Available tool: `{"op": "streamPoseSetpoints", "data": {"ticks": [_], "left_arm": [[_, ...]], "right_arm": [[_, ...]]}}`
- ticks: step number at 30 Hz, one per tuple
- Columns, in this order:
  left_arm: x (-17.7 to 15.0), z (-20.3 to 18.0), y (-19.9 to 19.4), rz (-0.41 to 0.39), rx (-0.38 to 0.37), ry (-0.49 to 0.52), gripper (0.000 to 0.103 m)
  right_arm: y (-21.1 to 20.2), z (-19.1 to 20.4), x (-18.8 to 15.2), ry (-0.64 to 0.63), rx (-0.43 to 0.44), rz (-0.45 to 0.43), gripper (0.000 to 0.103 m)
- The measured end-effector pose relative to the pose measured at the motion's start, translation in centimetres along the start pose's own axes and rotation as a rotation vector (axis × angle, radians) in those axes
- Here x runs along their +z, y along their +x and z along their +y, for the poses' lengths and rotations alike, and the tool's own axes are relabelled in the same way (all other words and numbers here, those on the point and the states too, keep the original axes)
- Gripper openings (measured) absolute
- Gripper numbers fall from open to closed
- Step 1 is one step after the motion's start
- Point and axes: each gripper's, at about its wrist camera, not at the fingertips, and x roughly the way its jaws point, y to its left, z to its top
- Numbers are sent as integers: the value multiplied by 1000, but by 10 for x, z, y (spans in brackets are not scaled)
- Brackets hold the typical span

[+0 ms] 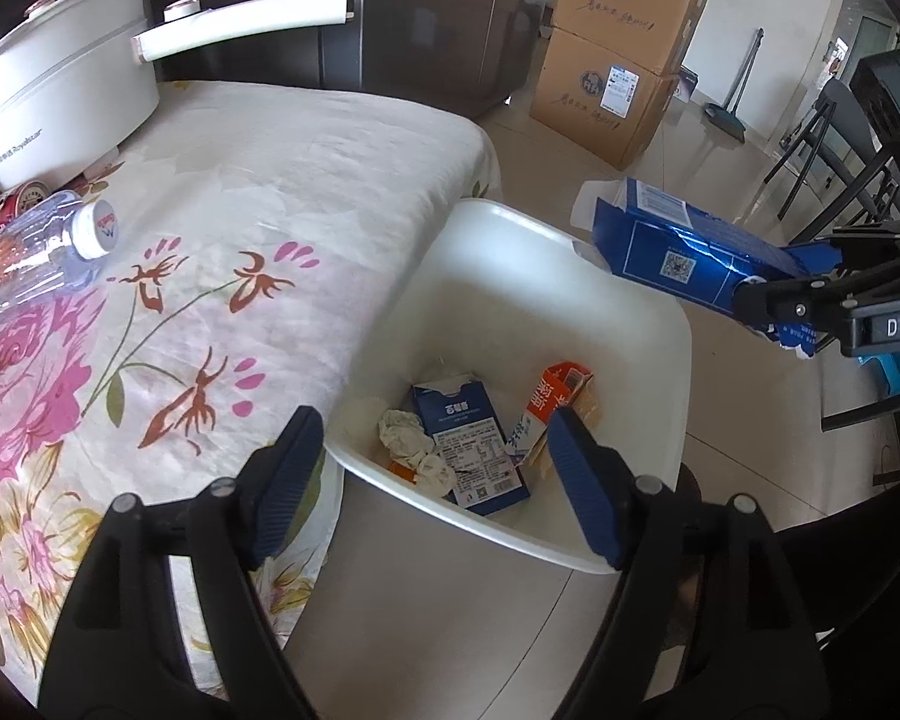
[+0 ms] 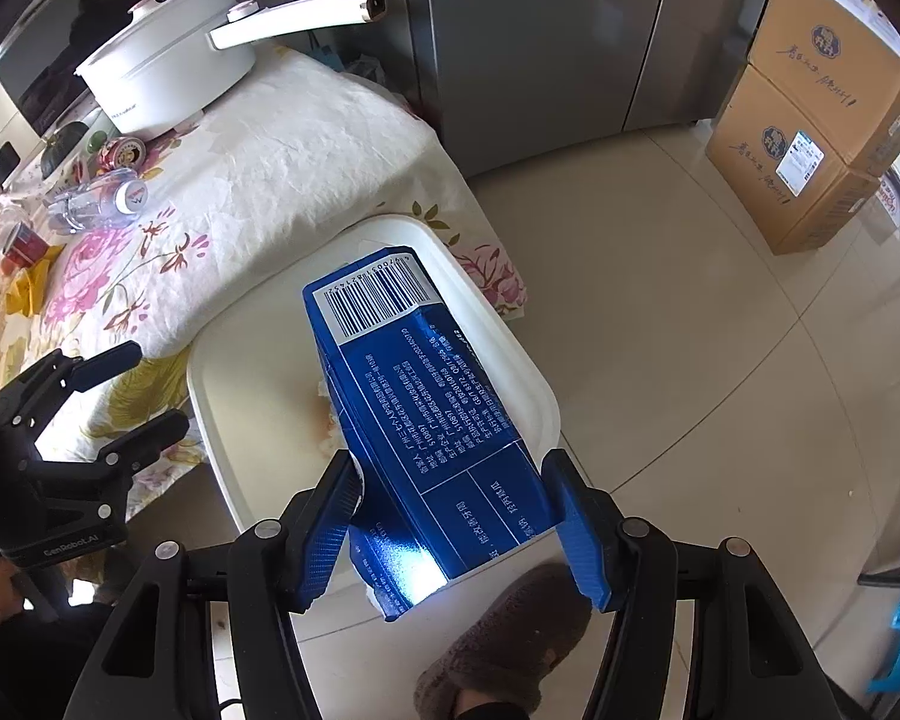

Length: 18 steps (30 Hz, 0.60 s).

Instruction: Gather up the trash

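A white trash bin [image 1: 660, 324] stands on the floor beside the table; it also shows in the right wrist view [image 2: 240, 396]. Inside it lie a blue carton [image 1: 471, 444], an orange and white carton [image 1: 555, 399] and crumpled paper [image 1: 405, 432]. My right gripper [image 2: 450, 510] is shut on a flattened blue box [image 2: 414, 384] and holds it over the bin; the box also shows in the left wrist view [image 1: 684, 252]. My left gripper [image 1: 432, 468] is open and empty at the bin's near rim. A clear plastic bottle [image 1: 30, 258] lies on the table.
The table has a floral cloth [image 1: 258, 192]. A white pot [image 1: 60, 90] stands at its back left, a red can [image 1: 6, 204] next to the bottle. Cardboard boxes [image 1: 618, 54] are stacked on the floor beyond. Black chairs [image 1: 840, 162] stand at right.
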Motion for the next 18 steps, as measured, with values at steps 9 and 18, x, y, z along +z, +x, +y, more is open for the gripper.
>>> {"op": "streamPoseSetpoints", "data": {"ticks": [9,18], "left_arm": [[-1,10,-10,-17,47,-10,90],[-5,22,-22,-30,92,-19,97]], "right_arm": [[3,5,3,0,-22,-3,65],[2,12,19,21,-60,-56,82]]}}
